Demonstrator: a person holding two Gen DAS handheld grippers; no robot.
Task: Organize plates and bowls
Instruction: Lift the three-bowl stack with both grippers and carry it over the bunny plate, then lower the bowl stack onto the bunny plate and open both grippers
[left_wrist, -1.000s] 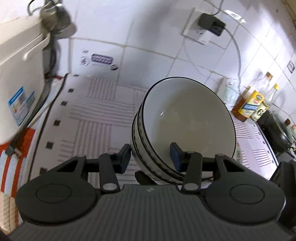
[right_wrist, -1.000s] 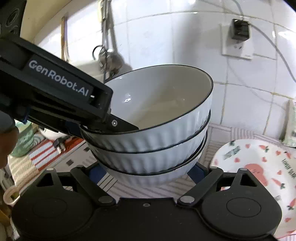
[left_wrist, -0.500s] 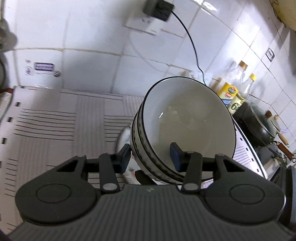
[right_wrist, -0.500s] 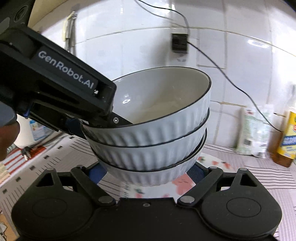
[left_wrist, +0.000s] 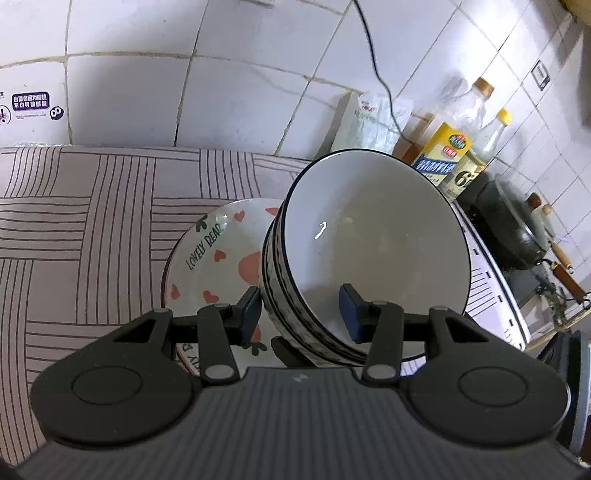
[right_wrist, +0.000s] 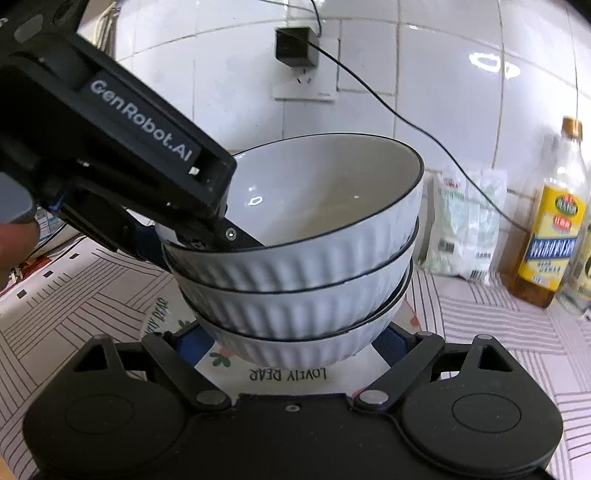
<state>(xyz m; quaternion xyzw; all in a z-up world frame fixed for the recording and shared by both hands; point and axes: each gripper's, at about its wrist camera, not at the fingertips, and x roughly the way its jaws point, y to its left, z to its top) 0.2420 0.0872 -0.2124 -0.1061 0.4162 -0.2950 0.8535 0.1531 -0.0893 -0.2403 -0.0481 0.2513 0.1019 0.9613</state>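
A stack of three white ribbed bowls with dark rims (left_wrist: 369, 251) is held in the air. My left gripper (left_wrist: 303, 314) is shut on the stack's near wall, one finger inside the top bowl, one outside. In the right wrist view the bowl stack (right_wrist: 295, 266) sits between my right gripper's (right_wrist: 291, 343) blue pads, which press the bottom bowl from both sides. The left gripper body (right_wrist: 110, 147) crosses the upper left there. A white plate with red hearts and "LOVELY BEAR" lettering (left_wrist: 214, 258) lies on the counter just below the stack; it also shows in the right wrist view (right_wrist: 288, 374).
A striped mat (left_wrist: 92, 206) covers the counter. Oil and sauce bottles (left_wrist: 447, 155) and a white bag (left_wrist: 365, 122) stand against the tiled wall at the right. A dark wok (left_wrist: 513, 225) sits on the stove further right. A plugged wall socket (right_wrist: 299, 48) with a cable is above.
Both grippers have carried the bowl stack to the right along the counter. The heart plate now lies directly under the stack, and the bottles have come closer.
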